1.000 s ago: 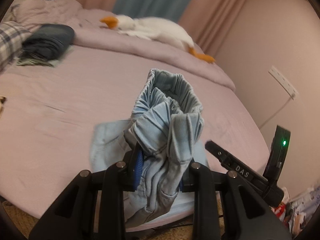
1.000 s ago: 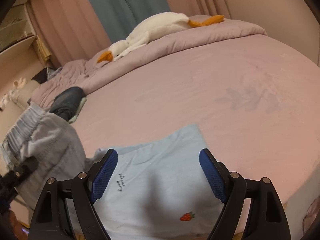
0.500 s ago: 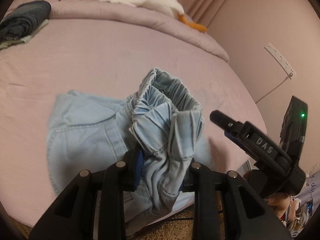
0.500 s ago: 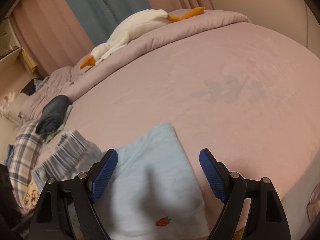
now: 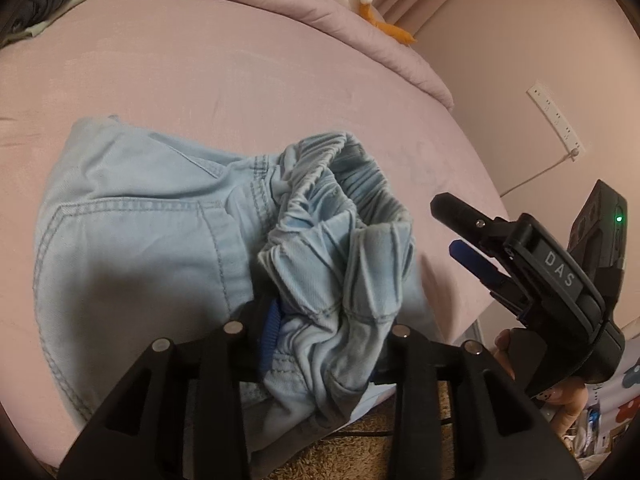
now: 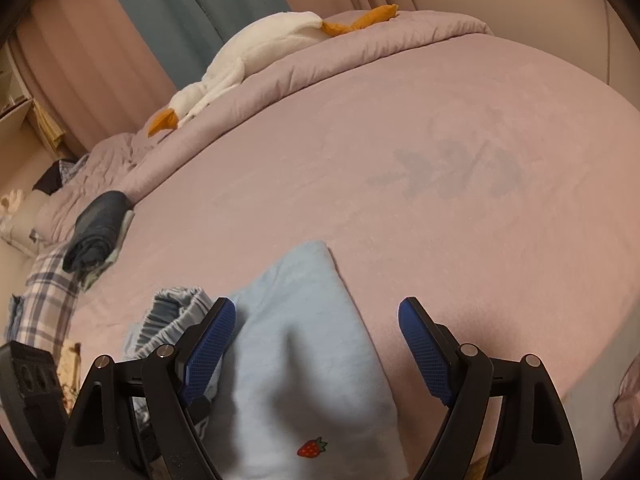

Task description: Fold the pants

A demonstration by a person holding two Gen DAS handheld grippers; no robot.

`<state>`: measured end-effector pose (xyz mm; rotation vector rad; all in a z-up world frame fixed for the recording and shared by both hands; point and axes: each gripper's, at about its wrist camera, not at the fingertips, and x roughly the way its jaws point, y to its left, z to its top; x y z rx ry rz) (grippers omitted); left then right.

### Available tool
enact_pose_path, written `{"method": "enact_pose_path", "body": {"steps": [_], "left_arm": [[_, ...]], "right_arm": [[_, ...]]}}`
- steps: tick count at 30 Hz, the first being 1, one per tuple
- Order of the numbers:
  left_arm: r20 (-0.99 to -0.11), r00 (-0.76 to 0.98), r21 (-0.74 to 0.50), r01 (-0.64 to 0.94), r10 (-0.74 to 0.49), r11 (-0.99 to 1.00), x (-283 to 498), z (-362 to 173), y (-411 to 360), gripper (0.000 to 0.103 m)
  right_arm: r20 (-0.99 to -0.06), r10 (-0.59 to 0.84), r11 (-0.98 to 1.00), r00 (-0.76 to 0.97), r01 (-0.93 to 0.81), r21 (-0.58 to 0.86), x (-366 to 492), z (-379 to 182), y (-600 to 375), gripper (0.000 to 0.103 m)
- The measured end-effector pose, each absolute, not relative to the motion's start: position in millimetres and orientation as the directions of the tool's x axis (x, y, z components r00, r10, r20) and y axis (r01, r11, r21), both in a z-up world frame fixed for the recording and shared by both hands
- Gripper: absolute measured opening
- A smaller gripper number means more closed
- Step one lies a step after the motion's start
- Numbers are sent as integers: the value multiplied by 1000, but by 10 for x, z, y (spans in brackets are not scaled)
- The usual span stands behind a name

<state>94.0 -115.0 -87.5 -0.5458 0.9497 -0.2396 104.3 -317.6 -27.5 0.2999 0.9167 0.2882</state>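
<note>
Light blue denim pants (image 5: 140, 240) lie on the pink bed sheet (image 5: 240, 80) near its front edge. Their gathered elastic waistband (image 5: 340, 208) bunches up between the fingers of my left gripper (image 5: 320, 332). Those jaws are opening while the cloth still fills the gap between them. Off to the right my right gripper (image 5: 450, 224) is held by a hand. In the right wrist view the right gripper (image 6: 316, 320) stands open just above the smooth folded part of the pants (image 6: 300, 280), which carries a small strawberry mark (image 6: 311, 447). Nothing is between its pads. The waistband (image 6: 176, 308) shows at its left.
A white plush goose (image 6: 256, 52) lies on the rolled quilt (image 6: 400, 36) at the far side. Folded dark clothes (image 6: 98, 232) and a plaid cloth (image 6: 52, 292) sit at the left. A power strip (image 5: 556, 116) hangs on the right wall. Carpet (image 5: 352, 452) lies below the bed edge.
My left gripper has come down with the bunched waistband, which now rests low over the spread pants on the bed. The right gripper has stayed open and shifted only slightly.
</note>
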Motion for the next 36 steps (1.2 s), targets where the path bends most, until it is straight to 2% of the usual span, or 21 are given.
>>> {"method": "enact_pose_path", "body": {"steps": [2, 3, 5, 6, 7, 8, 12, 17, 18, 19, 20, 27, 36], "left_arm": [[-697, 571, -552, -42, -433, 833, 908, -869, -1141, 38], [-693, 571, -561, -43, -441, 826, 880, -863, -1136, 44], [-674, 568, -587, -26, -472, 809, 826, -809, -1142, 62], [-663, 562, -603, -10, -494, 797, 800, -775, -1151, 76], [-651, 563, -612, 7, -509, 791, 766, -720, -1159, 83], [-645, 574, -603, 24, -505, 797, 710, -641, -1167, 84], [-646, 635, -524, 33, -423, 851, 500, -410, -1110, 89], [-692, 674, -421, -85, -260, 903, 334, -349, -878, 94], [-699, 676, -405, -105, -233, 908, 310, -355, -834, 94], [-704, 678, -392, -125, -210, 911, 305, -367, -784, 94], [-710, 679, -383, -151, -186, 912, 277, -386, -710, 94], [-740, 665, -365, -271, -100, 891, 149, -534, -355, 94], [-740, 665, -406, -327, -97, 853, 61, -640, -76, 94]], "right_arm": [[-731, 365, 922, 576, -114, 370, 1043, -271, -3174, 84], [-732, 363, 923, 577, -114, 368, 1042, -265, -3175, 84], [-734, 357, 926, 579, -113, 361, 1045, -247, -3168, 84], [-733, 355, 926, 581, -112, 360, 1040, -235, -3168, 84], [-727, 358, 925, 586, -115, 362, 1035, -211, -3167, 84], [-720, 361, 924, 593, -122, 363, 1015, -193, -3157, 84], [-697, 366, 925, 617, -162, 344, 933, -58, -3112, 84], [-667, 403, 912, 626, -210, 353, 860, 44, -3087, 84], [-667, 417, 906, 617, -225, 359, 858, 43, -3068, 87], [-670, 429, 901, 605, -240, 360, 856, 37, -3044, 94], [-673, 443, 896, 592, -262, 360, 848, 25, -3007, 96], [-725, 477, 877, 497, -320, 358, 842, -164, -2792, 96], [-771, 554, 825, 316, -332, 457, 874, -569, -2534, 96]]}}
